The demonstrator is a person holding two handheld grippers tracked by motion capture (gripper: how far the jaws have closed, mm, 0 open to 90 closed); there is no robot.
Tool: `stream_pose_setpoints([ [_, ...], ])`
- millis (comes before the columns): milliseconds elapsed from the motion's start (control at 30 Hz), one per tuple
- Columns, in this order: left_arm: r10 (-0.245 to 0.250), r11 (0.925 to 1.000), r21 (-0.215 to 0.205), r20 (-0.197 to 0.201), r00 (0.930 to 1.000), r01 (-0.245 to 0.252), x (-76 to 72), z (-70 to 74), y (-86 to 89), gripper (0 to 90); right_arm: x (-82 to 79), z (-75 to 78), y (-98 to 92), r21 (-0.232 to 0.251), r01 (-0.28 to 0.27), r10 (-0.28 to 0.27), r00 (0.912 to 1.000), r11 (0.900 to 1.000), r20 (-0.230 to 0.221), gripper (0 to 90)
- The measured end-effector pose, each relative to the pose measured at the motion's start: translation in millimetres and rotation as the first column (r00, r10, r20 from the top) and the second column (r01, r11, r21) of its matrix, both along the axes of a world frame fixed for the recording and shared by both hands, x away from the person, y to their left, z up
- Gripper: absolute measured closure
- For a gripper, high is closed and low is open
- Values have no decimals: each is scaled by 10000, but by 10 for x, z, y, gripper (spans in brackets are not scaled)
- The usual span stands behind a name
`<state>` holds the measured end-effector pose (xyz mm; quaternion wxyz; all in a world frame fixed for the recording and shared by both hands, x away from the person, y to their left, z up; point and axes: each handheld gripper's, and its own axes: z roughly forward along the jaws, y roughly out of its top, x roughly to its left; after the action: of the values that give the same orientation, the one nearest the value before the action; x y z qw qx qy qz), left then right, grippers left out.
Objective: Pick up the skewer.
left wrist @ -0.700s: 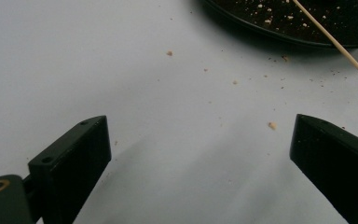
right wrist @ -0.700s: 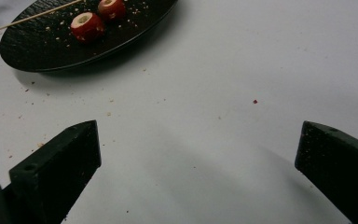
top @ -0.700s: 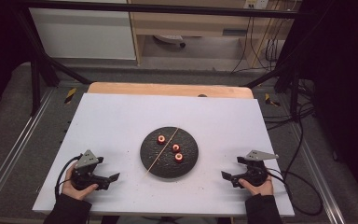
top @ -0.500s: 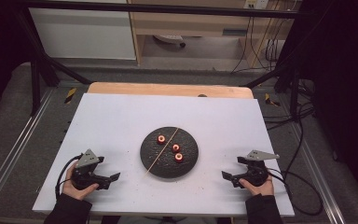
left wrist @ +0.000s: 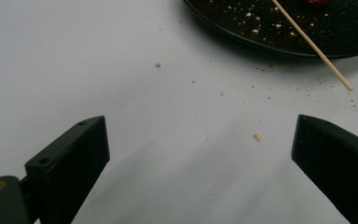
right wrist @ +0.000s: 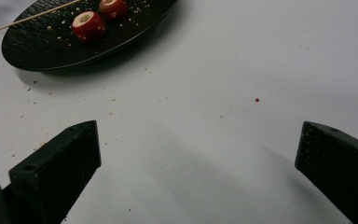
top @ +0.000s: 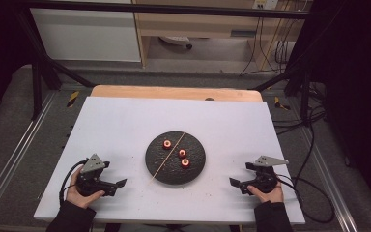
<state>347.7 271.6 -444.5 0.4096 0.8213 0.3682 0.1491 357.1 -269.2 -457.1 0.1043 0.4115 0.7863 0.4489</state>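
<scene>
Plate dead centre, tongs parked either side

We've got both left tongs (top: pixel 121 183) and right tongs (top: pixel 233 182) released, empty, resting on the counter (top: pixel 125 125), well apart from the plate (top: pixel 154 164) holding skewer (top: pixel 168 157) and three radishes (top: pixel 185 163) between them.

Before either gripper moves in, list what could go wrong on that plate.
1. The skewer lies loosely across the black plate with its tip past the rim; a nudge could flick it onto the table.
2. The three red hollow pieces look round, so they may roll when pinched.
3. The plate itself might slide if the left gripper or right gripper pushes its edge.
</scene>
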Motion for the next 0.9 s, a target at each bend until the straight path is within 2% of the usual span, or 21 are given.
stream_pose_setpoints([
  [333,53,9998,217,-21,10000,-52,-6,31,-92,39,1,0,0,-41,41,-41,10000,10000,-14,7],
  [900,134,9994,326,-24,9999,-133,-5,144,-257,48,3,-4,2,-156,40,-39,10000,9999,21,7],
])
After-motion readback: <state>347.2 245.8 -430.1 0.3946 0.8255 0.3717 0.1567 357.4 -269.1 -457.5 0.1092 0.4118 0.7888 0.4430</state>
